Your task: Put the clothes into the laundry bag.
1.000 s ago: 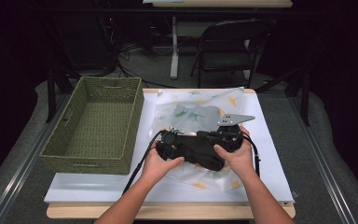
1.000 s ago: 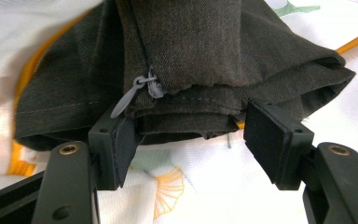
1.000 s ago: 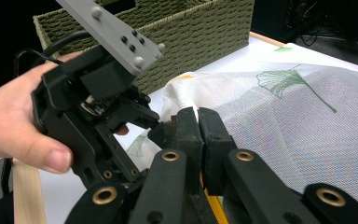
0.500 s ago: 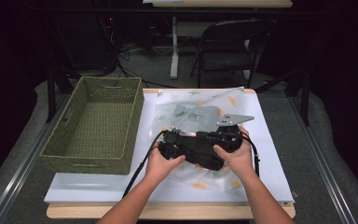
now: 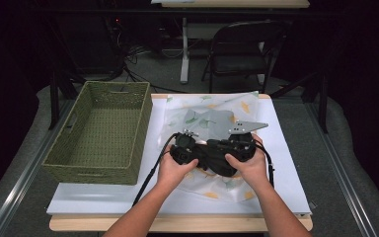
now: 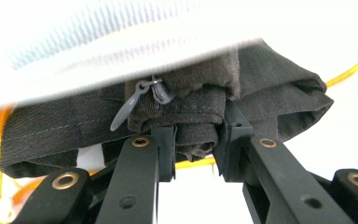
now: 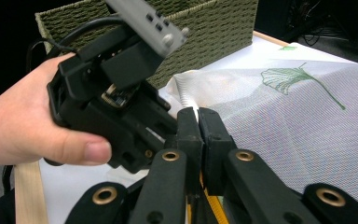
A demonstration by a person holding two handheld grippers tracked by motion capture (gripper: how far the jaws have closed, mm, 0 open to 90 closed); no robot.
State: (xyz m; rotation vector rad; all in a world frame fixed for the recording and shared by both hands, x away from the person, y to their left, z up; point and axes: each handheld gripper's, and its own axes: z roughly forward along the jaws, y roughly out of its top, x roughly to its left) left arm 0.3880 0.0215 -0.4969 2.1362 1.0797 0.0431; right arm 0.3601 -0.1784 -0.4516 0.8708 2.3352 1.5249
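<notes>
Dark folded cloth [image 6: 205, 112] sits inside the white mesh bag [image 5: 212, 121] mid-worktop, now pinched by your left tongs [image 6: 198, 156], whose jaws have just been closing. Mesh blurs the fold's upper part. Your right tongs [image 7: 199, 140] are fully closed on the bag's edge; both hands low, side by side.

dark room, folding chair [image 5: 244, 49], grey floor [image 5: 168, 74]

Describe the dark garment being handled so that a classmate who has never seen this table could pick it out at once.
Start at the green woven basket on the table's left, then move right to the white mesh bag printed with leaves. The dark garment lies at its near edge, bunched between the left gripper jaws. It alone is dark brown folded cloth with a grey zip pull.
</notes>
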